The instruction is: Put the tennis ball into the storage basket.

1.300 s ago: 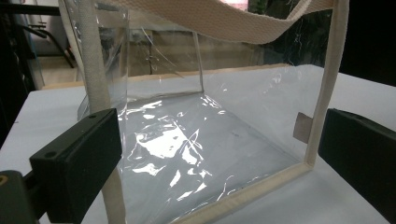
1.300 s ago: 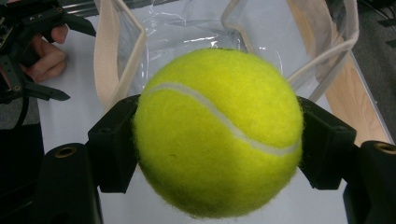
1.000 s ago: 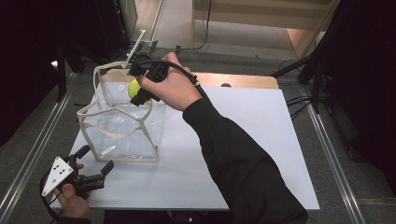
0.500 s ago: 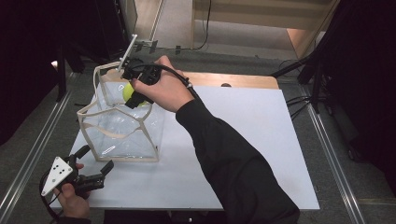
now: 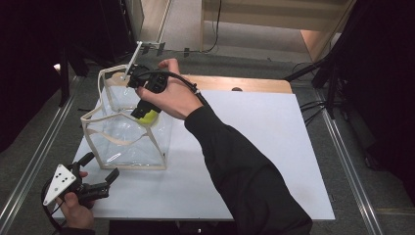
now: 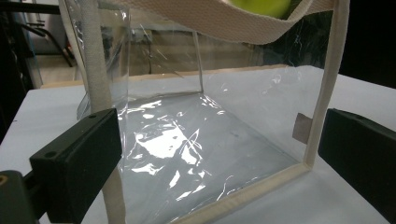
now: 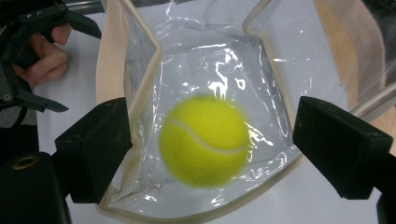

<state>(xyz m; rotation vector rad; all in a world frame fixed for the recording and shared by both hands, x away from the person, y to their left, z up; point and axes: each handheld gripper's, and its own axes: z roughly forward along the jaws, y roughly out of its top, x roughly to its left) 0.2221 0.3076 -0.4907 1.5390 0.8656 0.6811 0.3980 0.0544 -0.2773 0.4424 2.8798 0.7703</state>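
The right gripper [image 7: 210,140] has just been opening its jaws, and the tennis ball [image 7: 204,147] sits free between them, over the clear tote bag [image 5: 128,128]. The left gripper [image 5: 100,172] (near the table's [image 5: 254,147] front left corner) rests spread wide, holding nothing.

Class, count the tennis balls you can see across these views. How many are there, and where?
1. A yellow felt tennis ball is inside the clear plastic bag with cream fabric trim, below the right gripper, whose jaws stand apart from it.

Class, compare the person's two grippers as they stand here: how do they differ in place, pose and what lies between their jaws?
The right gripper hangs above the clear tote bag, pointing down into it; the left gripper sits low at the table's near corner, pointing level at the bag's side. The right gripper's jaws have just opened, with the blurred tennis ball loose between them; the left gripper's jaws frame only the bag. Both stand open.
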